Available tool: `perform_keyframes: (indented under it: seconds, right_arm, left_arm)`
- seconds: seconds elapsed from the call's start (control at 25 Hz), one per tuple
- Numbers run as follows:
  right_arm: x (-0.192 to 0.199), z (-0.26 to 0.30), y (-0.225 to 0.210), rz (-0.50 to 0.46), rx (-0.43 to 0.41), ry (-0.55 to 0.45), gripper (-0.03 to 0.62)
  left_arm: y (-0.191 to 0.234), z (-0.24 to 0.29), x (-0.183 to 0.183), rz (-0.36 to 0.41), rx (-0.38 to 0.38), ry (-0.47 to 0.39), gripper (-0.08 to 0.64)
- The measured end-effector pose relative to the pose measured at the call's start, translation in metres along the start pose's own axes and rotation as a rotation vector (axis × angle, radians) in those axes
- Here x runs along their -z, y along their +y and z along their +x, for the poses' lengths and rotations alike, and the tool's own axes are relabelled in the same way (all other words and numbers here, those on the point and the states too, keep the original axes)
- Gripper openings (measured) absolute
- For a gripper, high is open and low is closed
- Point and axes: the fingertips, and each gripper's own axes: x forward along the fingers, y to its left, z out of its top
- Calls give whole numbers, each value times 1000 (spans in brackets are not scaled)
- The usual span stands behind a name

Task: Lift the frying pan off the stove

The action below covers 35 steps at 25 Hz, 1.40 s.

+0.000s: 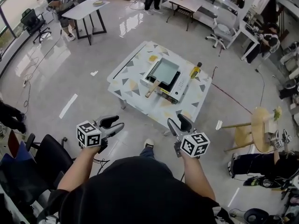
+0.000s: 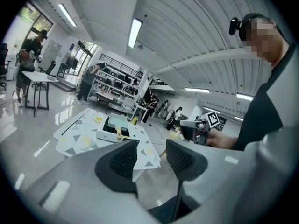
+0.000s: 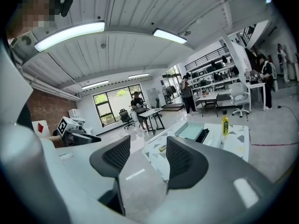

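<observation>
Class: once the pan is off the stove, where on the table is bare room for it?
The widest bare patch on the table lies between the stove and the left edge. A narrower strip runs along the near edge, beyond the pan handle. The right side is crowded: the bottle stands beside the stove.

Glossy grey floor mirrors the lights. The worktop has a smooth printed covering. White gloss stove; pale matt frying pan with wooden handle. Left tongs and right tongs: matt grey plastic, dark dimpled pads.
</observation>
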Motion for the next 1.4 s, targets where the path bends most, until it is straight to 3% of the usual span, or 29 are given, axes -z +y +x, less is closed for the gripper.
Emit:
perform_keyframes:
  seconds: [0.4, 0.8, 1.12, 1.4]
  right_arm:
    - [-37, 81, -69, 23, -81, 45, 259]
    - [-54, 138, -120, 60, -178, 100, 265]
    - [-36, 167, -136, 197, -219, 152, 268]
    - [-16, 197, -145, 323, -234, 198, 275]
  left_arm:
    - [46, 84, -51, -17, -13, 15, 203]
    - [87, 133, -72, -57, -78, 11, 207]
    - [112, 158, -76, -93, -82, 39, 213]
    - [144, 186, -65, -158, -17, 104, 234]
